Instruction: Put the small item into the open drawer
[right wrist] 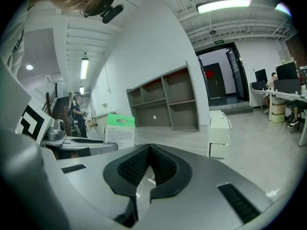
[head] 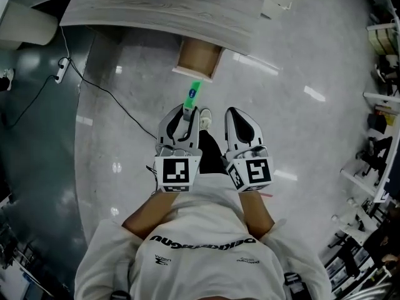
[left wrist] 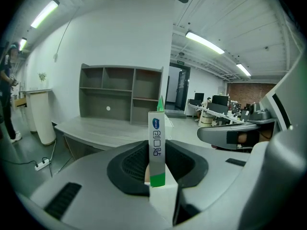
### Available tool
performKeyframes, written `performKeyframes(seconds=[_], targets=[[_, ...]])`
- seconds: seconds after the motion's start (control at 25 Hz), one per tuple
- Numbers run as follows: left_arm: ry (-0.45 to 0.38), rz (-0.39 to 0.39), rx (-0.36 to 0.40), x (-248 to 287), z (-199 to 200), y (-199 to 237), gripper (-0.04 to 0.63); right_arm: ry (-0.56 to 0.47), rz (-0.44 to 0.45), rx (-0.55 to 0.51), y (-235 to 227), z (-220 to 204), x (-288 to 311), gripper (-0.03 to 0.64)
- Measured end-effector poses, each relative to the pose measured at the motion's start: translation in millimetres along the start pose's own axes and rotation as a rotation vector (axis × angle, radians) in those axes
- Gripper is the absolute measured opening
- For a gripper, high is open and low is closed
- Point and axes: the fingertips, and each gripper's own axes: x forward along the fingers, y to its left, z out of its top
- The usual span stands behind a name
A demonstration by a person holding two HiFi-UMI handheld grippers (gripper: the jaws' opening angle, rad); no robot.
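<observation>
A small flat white-and-green box (head: 192, 95) sticks out forward from my left gripper (head: 185, 112), which is shut on its lower end. In the left gripper view the box (left wrist: 157, 143) stands upright between the dark pads (left wrist: 134, 164). Ahead of it, the open drawer (head: 199, 60), light brown inside, juts out from under the grey wooden desk (head: 156, 11). The box is short of the drawer, above the floor. My right gripper (head: 235, 114) is level beside the left one, shut, with nothing in it. In the right gripper view its pads (right wrist: 136, 164) meet at the tip.
A power strip (head: 61, 69) with a black cable lies on the floor at the left. A white drawer cabinet (right wrist: 219, 133) and a grey shelf unit (left wrist: 120, 92) stand beyond the desk. Racks (head: 381, 105) line the right side. A person (left wrist: 9, 95) stands far left.
</observation>
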Motion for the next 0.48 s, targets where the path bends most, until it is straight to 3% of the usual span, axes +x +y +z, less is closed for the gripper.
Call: performKeyframes(seconds=[0.48], targets=[[0.12, 0.024, -0.008, 90.8, -61.4, 10.7, 0.1, 0.094, 0.039, 0.033, -44.2, -52.3, 62.0, 0.032]])
